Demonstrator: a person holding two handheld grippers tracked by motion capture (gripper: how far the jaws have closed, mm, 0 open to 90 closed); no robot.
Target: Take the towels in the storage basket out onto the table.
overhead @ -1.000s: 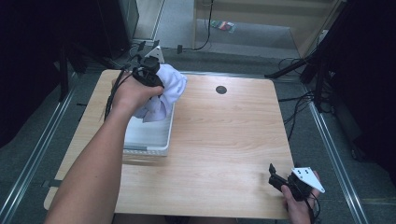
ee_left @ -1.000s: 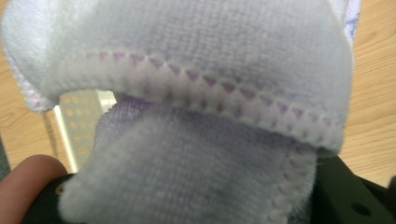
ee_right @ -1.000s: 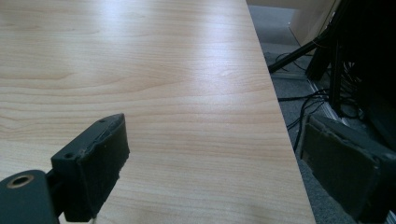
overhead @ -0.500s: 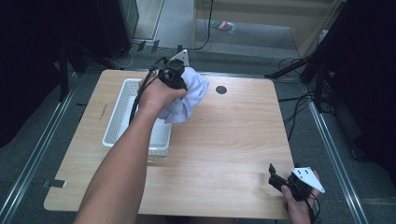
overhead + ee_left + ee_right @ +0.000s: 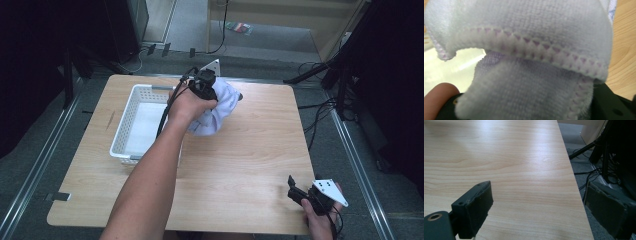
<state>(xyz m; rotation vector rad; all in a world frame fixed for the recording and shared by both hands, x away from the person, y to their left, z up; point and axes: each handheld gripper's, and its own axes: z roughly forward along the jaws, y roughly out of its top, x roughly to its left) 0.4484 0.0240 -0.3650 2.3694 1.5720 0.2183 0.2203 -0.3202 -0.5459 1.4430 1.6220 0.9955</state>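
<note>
- Sitting just to the left of the left gripper, the white perforated plastic basket is empty, its pale floor bare; judging by that, the cloth came out of it, and the basket stays where it is as the container for the job.
- Hanging from the left gripper is the pale lilac terry towel with a zigzag-stitched hem, bunched and drooping below and to the right of the gripper, out past the basket's right rim and over the light wooden bench. It looks lifted clear so that it can be laid out on open wood.
- In the left gripper view the towel drapes right across the lens, folded over on itself, with a fingertip at the lower left corner. The jaws are buried under the fabric, so how far they are closed cannot be read directly; the hanging cloth suggests they are pinched on it.
- Far to the right and nearer the person, the right gripper waits at the bench's front right corner, well apart from the towel. Its jaws stand wide apart with nothing between them, probably kept ready to take a free edge.
</note>
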